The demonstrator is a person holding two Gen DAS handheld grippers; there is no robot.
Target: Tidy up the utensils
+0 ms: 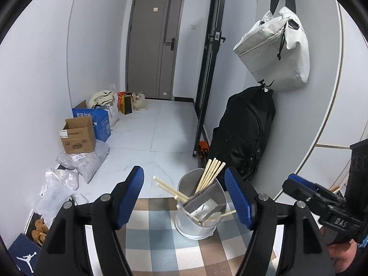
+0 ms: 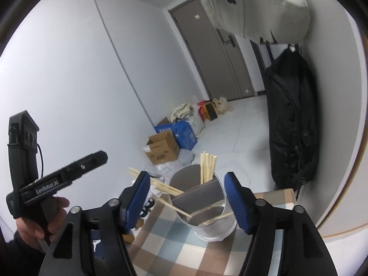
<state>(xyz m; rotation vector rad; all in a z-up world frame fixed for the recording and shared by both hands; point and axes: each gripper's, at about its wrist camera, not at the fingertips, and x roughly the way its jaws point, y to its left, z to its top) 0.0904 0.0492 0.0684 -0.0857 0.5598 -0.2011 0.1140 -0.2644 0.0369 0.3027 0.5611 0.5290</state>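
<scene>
Where the checked cloth (image 1: 161, 230) covers the counter, a metal utensil holder (image 1: 202, 216) stands near the far edge, and everything else is placed from it. A grey divider (image 1: 207, 195) splits the holder into compartments. A bundle of wooden chopsticks (image 1: 210, 172) stands nearly upright in the far compartment, their tips well above the rim. Several more chopsticks (image 1: 171, 189) lean out over the holder's left rim, and a few others (image 1: 218, 216) lie low and slanted inside the near compartment.

The left gripper (image 1: 184, 193) sits on the near side of the holder with its blue pads spread wide, one to the left of the holder and one to its right; neither pad presses on anything, and it holds nothing. The right gripper (image 2: 187, 197) is likewise wide open on the near side of the holder, its pads flanking the holder without touching it, and it carries nothing. In the right wrist view the left gripper's body shows to the left of the holder, held by a hand (image 2: 34, 220).

Beyond the holder a black backpack (image 1: 246, 128) leans against the wall, with a white bag (image 1: 273, 46) hanging above it. Farther off to the holder's left, cardboard boxes (image 1: 79, 135) and plastic bags (image 1: 80, 161) lie on the floor before a grey door (image 1: 154, 46).
</scene>
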